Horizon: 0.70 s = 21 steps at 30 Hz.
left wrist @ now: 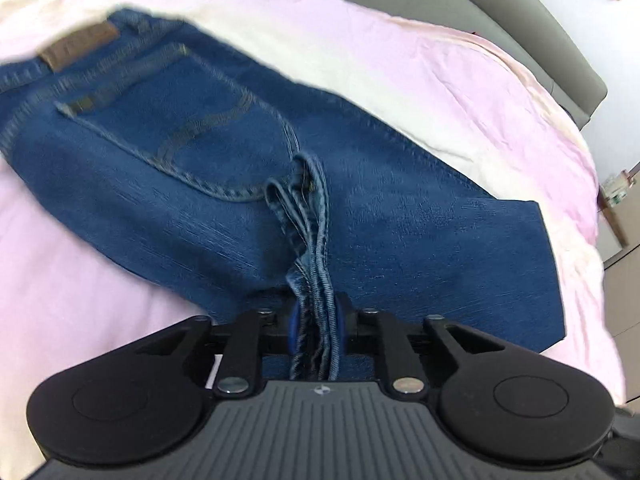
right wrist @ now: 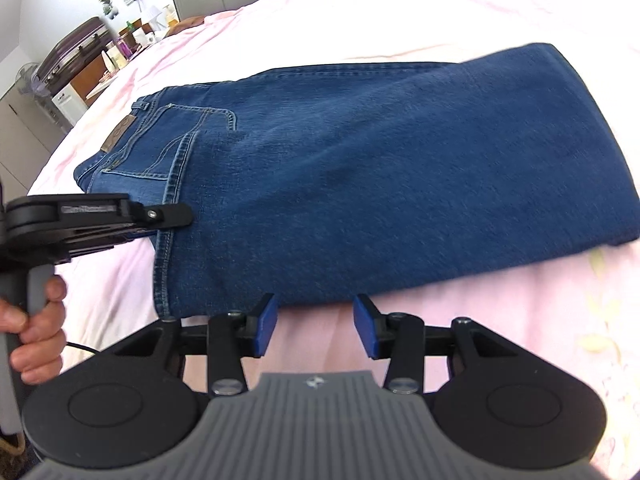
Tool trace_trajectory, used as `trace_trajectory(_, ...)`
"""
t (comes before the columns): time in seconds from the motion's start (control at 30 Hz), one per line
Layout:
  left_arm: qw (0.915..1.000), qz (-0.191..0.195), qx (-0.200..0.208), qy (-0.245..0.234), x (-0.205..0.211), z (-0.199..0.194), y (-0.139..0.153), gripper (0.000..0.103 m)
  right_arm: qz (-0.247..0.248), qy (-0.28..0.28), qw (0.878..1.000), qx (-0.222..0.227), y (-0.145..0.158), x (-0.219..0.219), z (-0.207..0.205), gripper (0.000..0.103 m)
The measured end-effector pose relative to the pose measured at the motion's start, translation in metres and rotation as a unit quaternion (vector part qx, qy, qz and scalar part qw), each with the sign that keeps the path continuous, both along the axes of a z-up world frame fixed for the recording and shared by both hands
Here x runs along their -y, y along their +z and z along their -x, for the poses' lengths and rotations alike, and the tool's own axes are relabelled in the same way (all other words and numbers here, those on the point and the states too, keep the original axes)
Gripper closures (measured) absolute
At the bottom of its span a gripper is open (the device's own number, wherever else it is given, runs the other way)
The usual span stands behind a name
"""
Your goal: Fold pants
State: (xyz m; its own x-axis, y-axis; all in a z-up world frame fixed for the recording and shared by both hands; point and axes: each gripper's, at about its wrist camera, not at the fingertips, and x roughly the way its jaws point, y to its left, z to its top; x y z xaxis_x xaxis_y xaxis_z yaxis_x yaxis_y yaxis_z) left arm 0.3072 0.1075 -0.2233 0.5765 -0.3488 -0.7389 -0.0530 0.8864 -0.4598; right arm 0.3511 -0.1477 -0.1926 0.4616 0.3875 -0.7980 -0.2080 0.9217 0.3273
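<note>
On the left, a hand (right wrist: 34,332) holds the left gripper (left wrist: 315,326), its fingers clamped on the stacked hems of the blue jeans (right wrist: 380,168), which lie folded on the pink bed sheet (right wrist: 460,320). Right of that, our right gripper (right wrist: 315,326) hovers just off the jeans' near edge, fingers open, empty.

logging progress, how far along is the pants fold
Done: the jeans lie on the pink sheet with the legs doubled over. In hand: the left gripper pinches the stacked hems; the right gripper is open and empty. Left: the final fold.
</note>
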Motion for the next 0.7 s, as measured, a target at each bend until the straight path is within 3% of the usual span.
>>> trace_trajectory(0.1,0.9989,0.044,-0.015,0.01,-0.008,-0.01,-0.015,0.072,-0.002,0.002,1.0,0.009,0.003,0.006,0.004,0.063)
trace_trajectory(0.17,0.9981,0.058,-0.015,0.011,-0.01,-0.012,-0.016,0.086,-0.001,-0.004,1.0,0.013,0.005,0.011,0.008,0.063)
trace_trajectory(0.23,0.9986,0.05,-0.004,0.017,-0.008,-0.008,-0.007,0.094,-0.004,-0.012,1.0,0.014,0.006,0.018,0.01,0.063)
trace_trajectory(0.33,0.9991,0.013,0.039,0.008,0.004,-0.001,0.022,0.095,-0.003,-0.023,1.0,0.021,0.009,0.03,0.014,0.063)
trace_trajectory(0.43,0.995,-0.031,0.088,-0.034,0.018,0.003,0.062,0.095,-0.001,-0.034,0.999,0.039,0.016,0.042,0.015,0.063)
trace_trajectory(0.6,0.9788,-0.107,0.143,-0.1,0.03,-0.006,0.13,0.095,0.022,-0.035,0.997,0.061,0.029,0.06,0.012,0.063)
trace_trajectory(0.7,0.9703,-0.132,0.151,-0.135,0.022,-0.02,0.166,0.095,0.015,-0.038,0.997,0.065,0.036,0.069,0.007,0.063)
